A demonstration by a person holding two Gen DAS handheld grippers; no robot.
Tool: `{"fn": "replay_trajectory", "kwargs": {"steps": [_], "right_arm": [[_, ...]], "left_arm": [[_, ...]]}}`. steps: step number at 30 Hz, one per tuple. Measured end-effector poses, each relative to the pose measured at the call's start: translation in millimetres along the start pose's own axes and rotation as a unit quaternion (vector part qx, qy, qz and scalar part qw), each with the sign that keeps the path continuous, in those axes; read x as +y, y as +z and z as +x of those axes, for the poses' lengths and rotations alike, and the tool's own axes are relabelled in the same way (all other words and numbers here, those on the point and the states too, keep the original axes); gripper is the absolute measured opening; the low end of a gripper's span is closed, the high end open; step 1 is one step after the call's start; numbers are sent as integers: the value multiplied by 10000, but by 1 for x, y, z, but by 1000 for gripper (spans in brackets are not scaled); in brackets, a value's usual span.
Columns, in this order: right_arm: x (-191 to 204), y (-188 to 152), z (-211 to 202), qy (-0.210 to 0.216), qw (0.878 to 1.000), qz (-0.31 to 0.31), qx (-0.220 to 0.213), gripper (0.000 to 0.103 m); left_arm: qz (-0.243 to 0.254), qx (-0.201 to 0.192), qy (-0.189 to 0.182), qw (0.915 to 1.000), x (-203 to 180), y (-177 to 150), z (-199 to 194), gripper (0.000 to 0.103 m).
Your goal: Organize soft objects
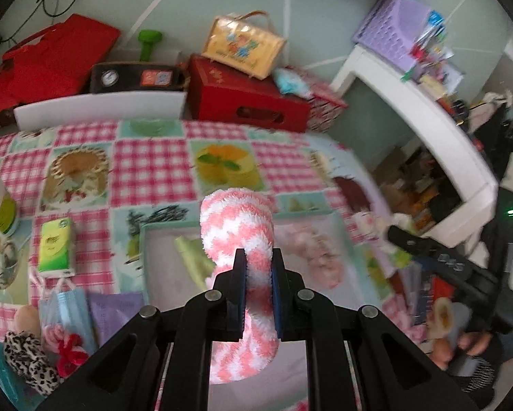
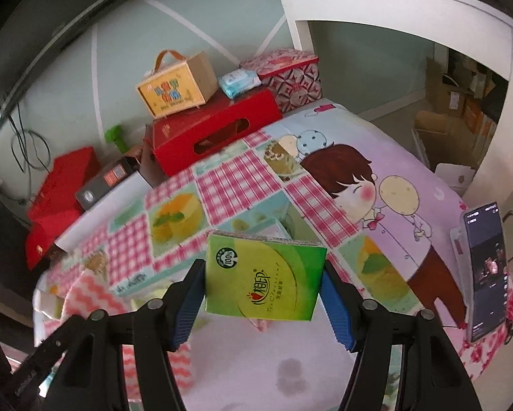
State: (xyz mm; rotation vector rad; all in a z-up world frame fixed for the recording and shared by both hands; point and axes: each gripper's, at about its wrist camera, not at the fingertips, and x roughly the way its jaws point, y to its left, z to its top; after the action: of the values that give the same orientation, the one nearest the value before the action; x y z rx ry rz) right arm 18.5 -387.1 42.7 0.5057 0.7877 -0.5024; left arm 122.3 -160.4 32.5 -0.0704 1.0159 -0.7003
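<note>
My left gripper (image 1: 259, 257) is shut on a fluffy pink-and-white zigzag sock (image 1: 237, 229), which stands up past the pads and hangs down behind them. Under it sits a shallow teal-rimmed tray (image 1: 160, 227) holding a pale green cloth (image 1: 191, 257) and a pink fluffy item (image 1: 319, 257). In the right wrist view my right gripper (image 2: 262, 267) is shut on a green tissue pack (image 2: 263, 281), both blue pads against its sides, above the patterned tablecloth (image 2: 242, 178). The zigzag sock (image 2: 92, 294) shows at the lower left of that view.
A second green tissue pack (image 1: 54, 245), blue face masks (image 1: 66, 311), a purple packet (image 1: 114, 311), a leopard scrunchie (image 1: 28, 359) and a red scrunchie (image 1: 69, 352) lie left of the tray. Red boxes (image 1: 249, 99) and a yellow case (image 1: 244, 42) line the far edge. A phone (image 2: 485, 267) stands at the right.
</note>
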Motion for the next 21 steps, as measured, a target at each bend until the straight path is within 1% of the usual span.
{"fn": "replay_trajectory", "kwargs": {"steps": [2, 5, 9, 12, 15, 21], "right_arm": [[3, -3, 4, -80, 9999, -118, 77, 68], [6, -6, 11, -89, 9995, -218, 213, 68], [11, -13, 23, -200, 9981, -414, 399, 68], [14, -19, 32, -216, 9967, -535, 576, 68], [16, -28, 43, -316, 9941, -663, 797, 68], [19, -44, 59, -431, 9882, -864, 1190, 68]], "left_arm": [[-68, 159, 195, 9997, 7, -2, 10, 13], [-213, 364, 324, 9986, 17, -5, 21, 13], [-307, 601, 619, 9958, 26, -10, 32, 13], [-341, 712, 688, 9945, 30, -12, 37, 13], [-316, 787, 834, 9929, 31, -13, 41, 13], [-239, 863, 899, 9919, 30, -13, 47, 13]]}}
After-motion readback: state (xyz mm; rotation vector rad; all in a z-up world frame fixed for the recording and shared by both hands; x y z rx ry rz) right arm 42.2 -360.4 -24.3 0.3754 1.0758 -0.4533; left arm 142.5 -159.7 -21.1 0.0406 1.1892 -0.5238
